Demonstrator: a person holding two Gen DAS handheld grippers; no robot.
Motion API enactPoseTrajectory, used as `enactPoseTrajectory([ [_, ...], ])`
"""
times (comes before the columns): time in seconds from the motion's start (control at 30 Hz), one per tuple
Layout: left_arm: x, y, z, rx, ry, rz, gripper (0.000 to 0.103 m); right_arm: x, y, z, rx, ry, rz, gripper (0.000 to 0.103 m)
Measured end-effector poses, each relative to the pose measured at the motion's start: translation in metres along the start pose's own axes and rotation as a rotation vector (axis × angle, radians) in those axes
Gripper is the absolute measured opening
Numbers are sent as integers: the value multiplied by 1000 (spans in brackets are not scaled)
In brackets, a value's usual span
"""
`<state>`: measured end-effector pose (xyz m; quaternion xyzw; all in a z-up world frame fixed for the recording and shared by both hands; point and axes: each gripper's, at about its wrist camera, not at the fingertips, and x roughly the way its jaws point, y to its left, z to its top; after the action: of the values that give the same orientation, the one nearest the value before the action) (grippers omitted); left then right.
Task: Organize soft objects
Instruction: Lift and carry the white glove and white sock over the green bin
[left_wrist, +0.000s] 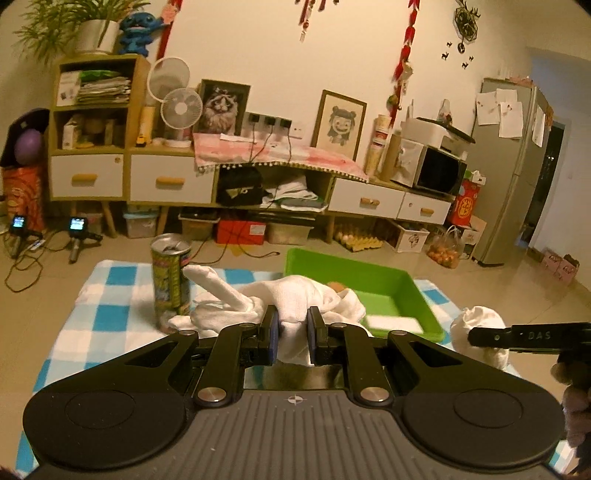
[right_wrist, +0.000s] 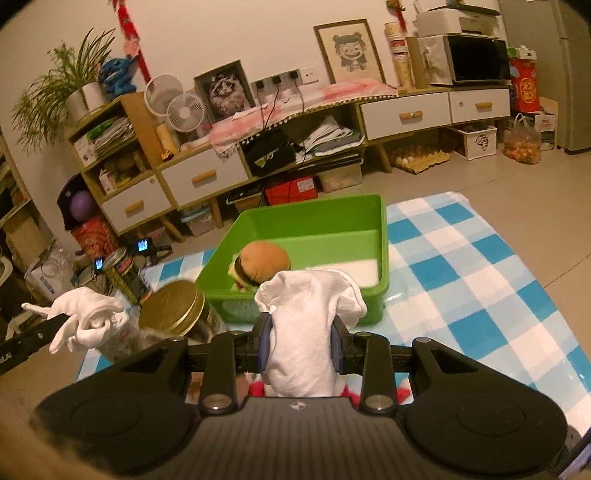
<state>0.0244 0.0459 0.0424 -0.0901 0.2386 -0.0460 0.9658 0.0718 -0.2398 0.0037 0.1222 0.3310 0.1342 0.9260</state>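
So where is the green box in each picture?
Left wrist view: the green box is right of centre, behind the white cloth.
Right wrist view: the green box is in the middle, with a toy burger inside.
Shared landmark: the blue-and-white checked mat under it.

"DAS" is embossed on the black finger of the right gripper (left_wrist: 528, 335) in the left wrist view. A gold character is printed on the red box (right_wrist: 524, 88), unreadable. Can (left_wrist: 170, 280) print is blurred.
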Motion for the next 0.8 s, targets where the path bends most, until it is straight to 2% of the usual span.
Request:
enactPoseTrajectory([
  [0.17, 20, -15, 14, 14, 19, -18, 13, 10, -4, 17, 41, -19, 0, 1],
  [0.43, 65, -35, 46, -2, 91, -53, 13, 34, -12, 37, 110, -31, 19, 1],
  [0.8, 138, -58, 71, 67, 205, -77, 14, 75, -31, 50, 233, -58, 35, 2],
])
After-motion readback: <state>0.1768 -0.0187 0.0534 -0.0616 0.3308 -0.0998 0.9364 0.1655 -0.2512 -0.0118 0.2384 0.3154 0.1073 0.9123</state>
